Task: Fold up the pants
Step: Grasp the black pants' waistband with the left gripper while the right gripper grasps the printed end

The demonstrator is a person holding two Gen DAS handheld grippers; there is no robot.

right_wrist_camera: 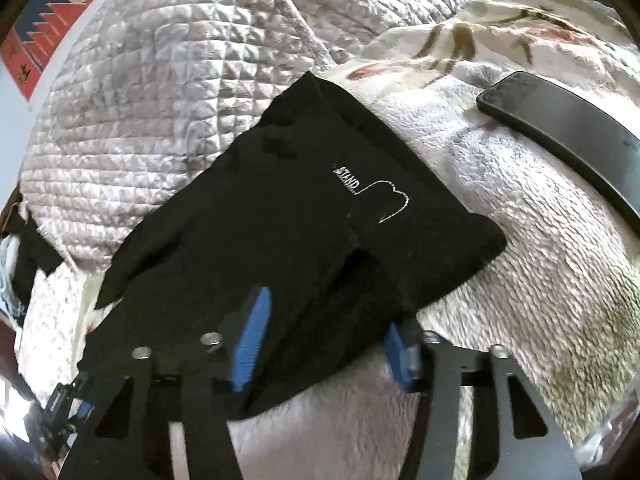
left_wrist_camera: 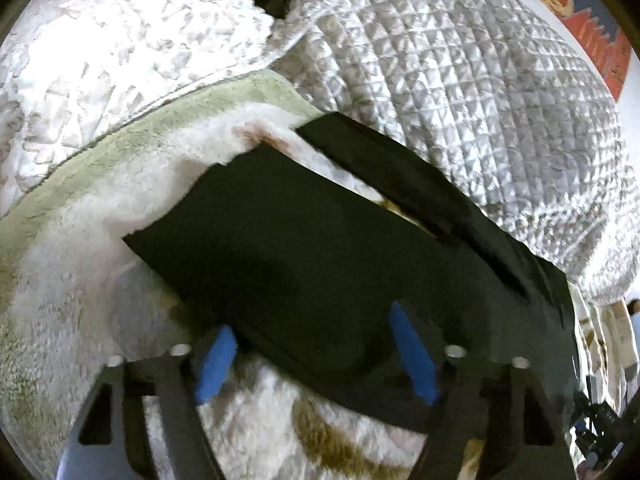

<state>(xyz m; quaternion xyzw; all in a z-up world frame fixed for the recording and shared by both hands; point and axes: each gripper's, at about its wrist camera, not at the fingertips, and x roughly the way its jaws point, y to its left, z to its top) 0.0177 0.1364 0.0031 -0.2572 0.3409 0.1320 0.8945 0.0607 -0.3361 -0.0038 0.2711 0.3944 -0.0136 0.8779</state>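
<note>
Black pants (left_wrist_camera: 300, 240) lie flat on a fluffy white blanket (left_wrist_camera: 72, 280); two layers or legs show, with a gap at the upper right. My left gripper (left_wrist_camera: 316, 360) straddles their near edge, its blue pads (left_wrist_camera: 216, 364) wide apart with cloth between them and not pinched. In the right wrist view the pants (right_wrist_camera: 280, 220) bear white "STAND" stitching. My right gripper (right_wrist_camera: 324, 352) also stands over the near edge. One of its blue pads (right_wrist_camera: 250, 340) rests on the cloth and the other sits at the cloth's rim, with a visible gap between them.
A quilted silver-white bedspread (left_wrist_camera: 440, 60) lies bunched behind the pants (right_wrist_camera: 140, 100). A dark phone (right_wrist_camera: 560, 132) rests on the blanket (right_wrist_camera: 540, 272) to the right. The blanket has a green border (left_wrist_camera: 120, 140). A red and blue poster (left_wrist_camera: 592, 32) hangs on the wall.
</note>
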